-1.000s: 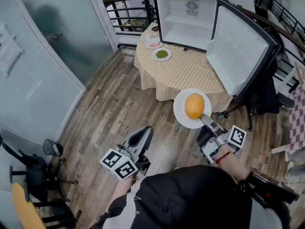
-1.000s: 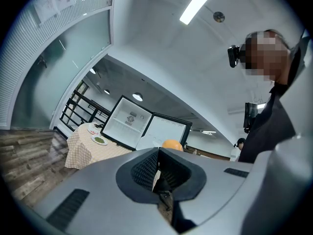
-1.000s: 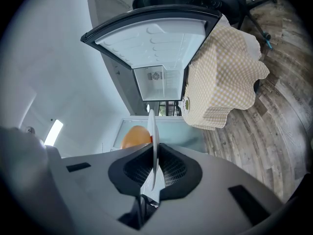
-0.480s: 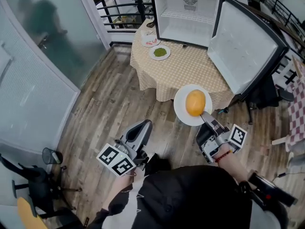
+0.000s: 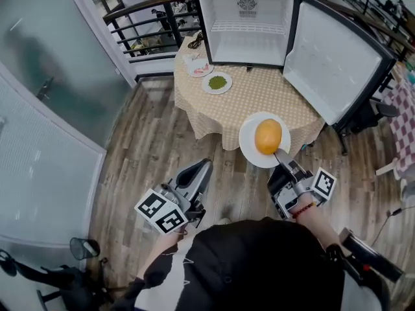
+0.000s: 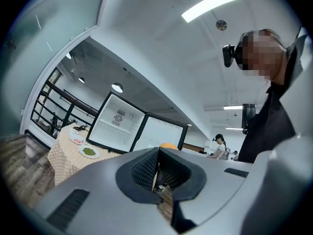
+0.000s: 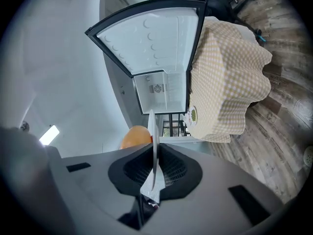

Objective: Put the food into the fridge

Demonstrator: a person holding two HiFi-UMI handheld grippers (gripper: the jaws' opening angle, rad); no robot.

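Head view has the round white plate (image 5: 249, 145) with the orange rounded food (image 5: 268, 136) now closer to the open white mini fridge (image 5: 246, 24), right gripper (image 5: 280, 153) clamped on its rim, left gripper (image 5: 201, 168) pinched together empty, so delivery's close.

The floor (image 5: 155, 141) is matt, grained wood plank. The tablecloth (image 5: 259, 102) is soft checked fabric. The fridge (image 5: 243, 41) lining looks smooth white plastic, the plate (image 5: 249, 144) glossy white, the right gripper (image 5: 280, 154) matt grey plastic.
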